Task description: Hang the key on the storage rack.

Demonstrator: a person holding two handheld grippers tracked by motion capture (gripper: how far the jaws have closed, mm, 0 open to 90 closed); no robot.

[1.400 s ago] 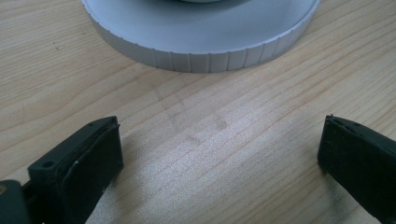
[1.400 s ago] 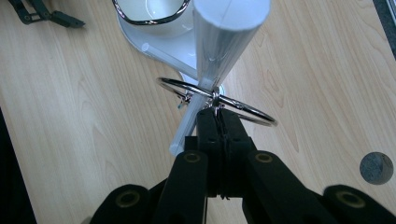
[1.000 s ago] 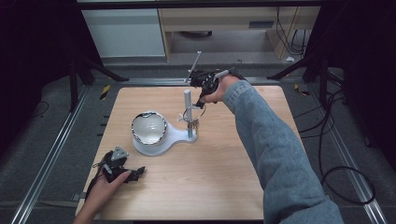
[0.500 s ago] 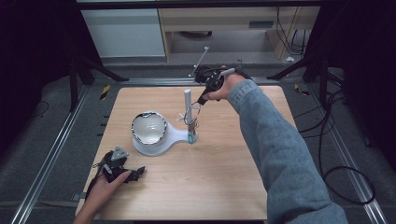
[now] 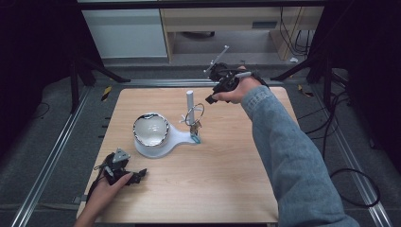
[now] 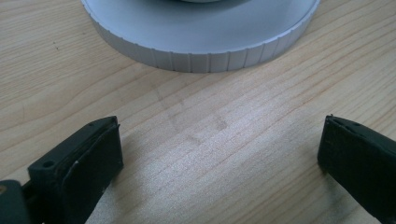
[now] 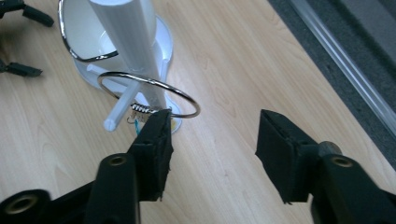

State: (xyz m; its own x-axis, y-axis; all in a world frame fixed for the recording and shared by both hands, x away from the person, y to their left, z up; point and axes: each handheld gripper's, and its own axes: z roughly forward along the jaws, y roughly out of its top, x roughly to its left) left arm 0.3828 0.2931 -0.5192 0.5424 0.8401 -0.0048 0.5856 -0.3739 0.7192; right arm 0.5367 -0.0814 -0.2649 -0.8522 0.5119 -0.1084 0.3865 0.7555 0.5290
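1. No writing, label, brand, number or sign could be read anywhere in these views
2. The white stand [image 5: 163, 142] on the wooden table [image 5: 227, 179] carried no readable mark, and its ribbed rim in the left gripper view was plain
3. The small tag hanging under the metal ring [image 7: 148, 95] was too small to read
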